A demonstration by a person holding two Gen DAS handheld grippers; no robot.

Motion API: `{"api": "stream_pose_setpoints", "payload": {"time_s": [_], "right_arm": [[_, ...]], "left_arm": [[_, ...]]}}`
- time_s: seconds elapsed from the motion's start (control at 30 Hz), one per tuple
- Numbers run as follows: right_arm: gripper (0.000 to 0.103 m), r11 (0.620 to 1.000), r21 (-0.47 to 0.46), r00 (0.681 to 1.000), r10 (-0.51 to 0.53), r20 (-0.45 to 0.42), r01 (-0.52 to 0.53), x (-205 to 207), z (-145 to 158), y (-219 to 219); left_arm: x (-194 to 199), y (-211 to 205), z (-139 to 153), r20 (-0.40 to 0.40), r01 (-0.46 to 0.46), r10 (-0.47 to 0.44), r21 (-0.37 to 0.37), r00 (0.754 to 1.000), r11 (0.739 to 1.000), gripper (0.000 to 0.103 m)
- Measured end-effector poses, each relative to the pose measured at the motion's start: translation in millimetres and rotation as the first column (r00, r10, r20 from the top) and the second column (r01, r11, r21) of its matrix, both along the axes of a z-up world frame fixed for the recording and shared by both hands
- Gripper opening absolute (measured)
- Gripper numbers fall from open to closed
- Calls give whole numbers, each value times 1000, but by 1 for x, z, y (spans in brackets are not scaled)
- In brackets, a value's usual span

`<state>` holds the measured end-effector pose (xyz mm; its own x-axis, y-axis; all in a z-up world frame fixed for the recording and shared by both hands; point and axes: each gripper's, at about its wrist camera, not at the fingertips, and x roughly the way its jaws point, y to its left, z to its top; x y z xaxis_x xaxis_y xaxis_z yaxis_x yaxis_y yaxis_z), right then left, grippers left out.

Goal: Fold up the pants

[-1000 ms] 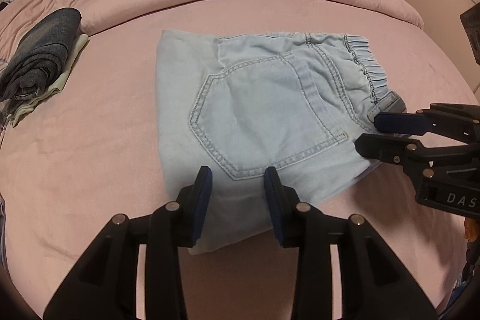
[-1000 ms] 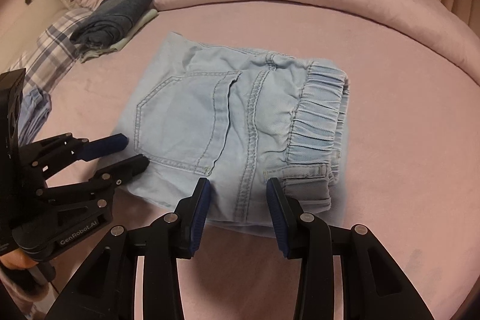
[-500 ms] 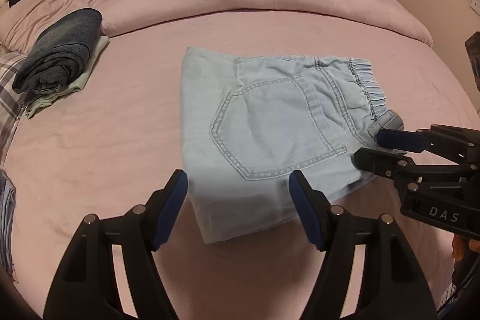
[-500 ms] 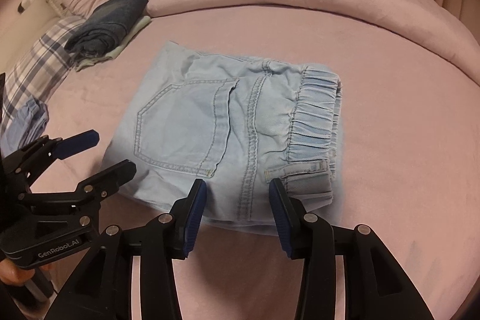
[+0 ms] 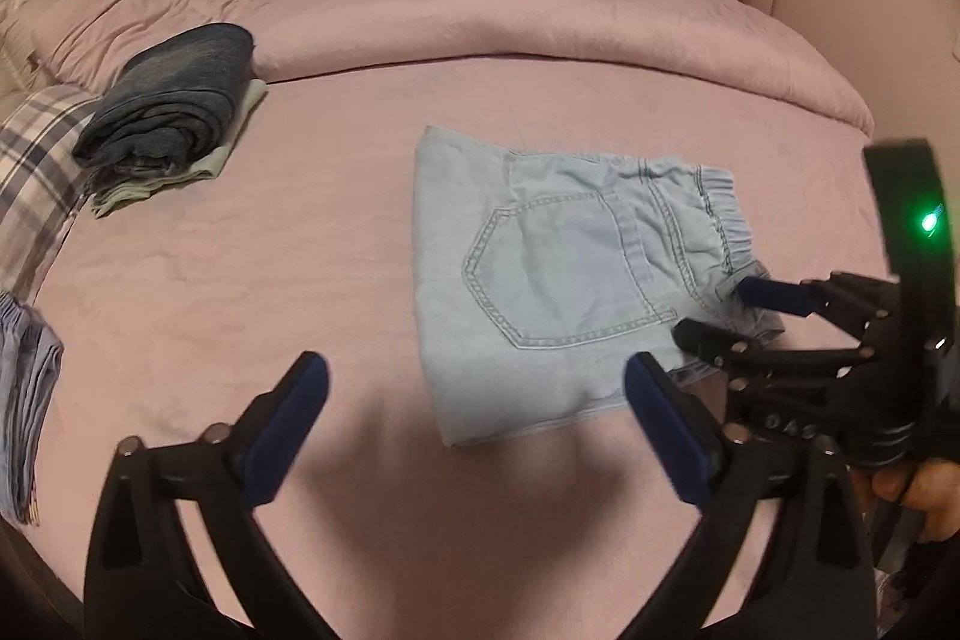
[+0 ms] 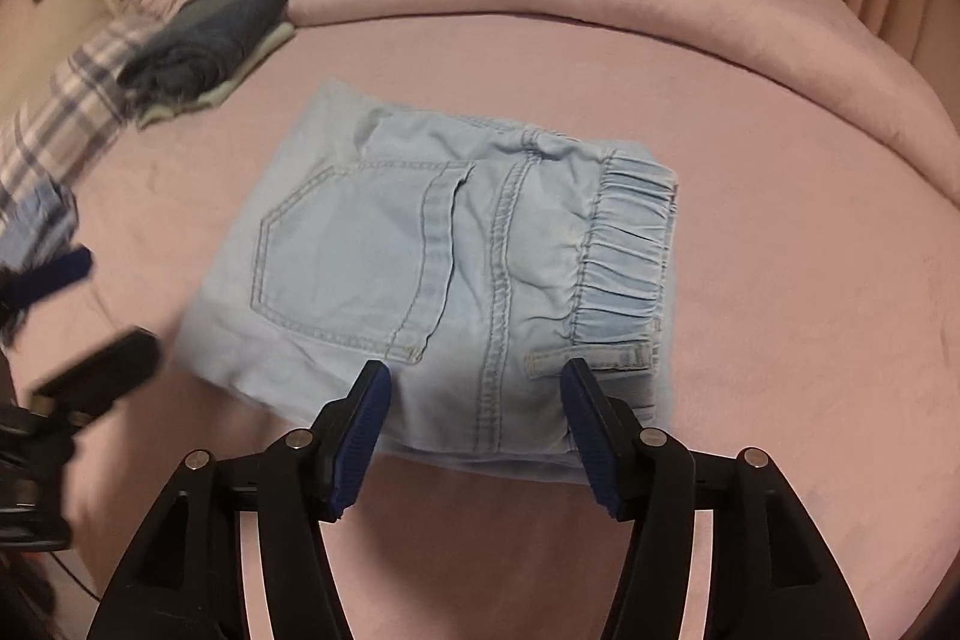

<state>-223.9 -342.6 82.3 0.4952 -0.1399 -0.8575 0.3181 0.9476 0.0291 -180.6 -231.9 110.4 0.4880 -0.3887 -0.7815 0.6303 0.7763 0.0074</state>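
on the pink bed (image 6: 780,280) the pants (image 6: 456,268) lie folded into a compact square. both left tongs (image 5: 477,400) and right tongs (image 6: 474,412) gape open, holding nothing. a careless tip dragging the near edge could undo the fold.

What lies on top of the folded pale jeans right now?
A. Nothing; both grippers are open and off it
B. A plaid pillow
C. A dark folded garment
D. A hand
A: the jeans lie bare on the bed; left gripper and right gripper are open at their near edge.
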Motion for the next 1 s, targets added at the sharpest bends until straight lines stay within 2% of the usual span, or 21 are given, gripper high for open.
{"api": "stream_pose_setpoints", "payload": {"time_s": [0.2,0.37,0.43,0.6,1.0], "right_arm": [[61,999,31,1000,-26,12,26,-6,7,1],[61,1000,8,995,-15,94,15,-29,40,10],[66,1000,4,992,-23,125,22,-38,55,10],[83,998,-24,976,-46,212,52,-63,95,11],[85,997,-56,948,-33,315,53,-88,150,23]], "left_arm": [[-6,12,11,-28,-45,45,14,999,999,102],[-15,26,27,-30,-41,41,-22,999,999,102],[-17,30,34,-29,-51,50,-38,998,998,102],[-25,33,52,8,-58,59,-51,998,997,102],[-42,33,92,92,-49,57,-79,994,996,102]]}}
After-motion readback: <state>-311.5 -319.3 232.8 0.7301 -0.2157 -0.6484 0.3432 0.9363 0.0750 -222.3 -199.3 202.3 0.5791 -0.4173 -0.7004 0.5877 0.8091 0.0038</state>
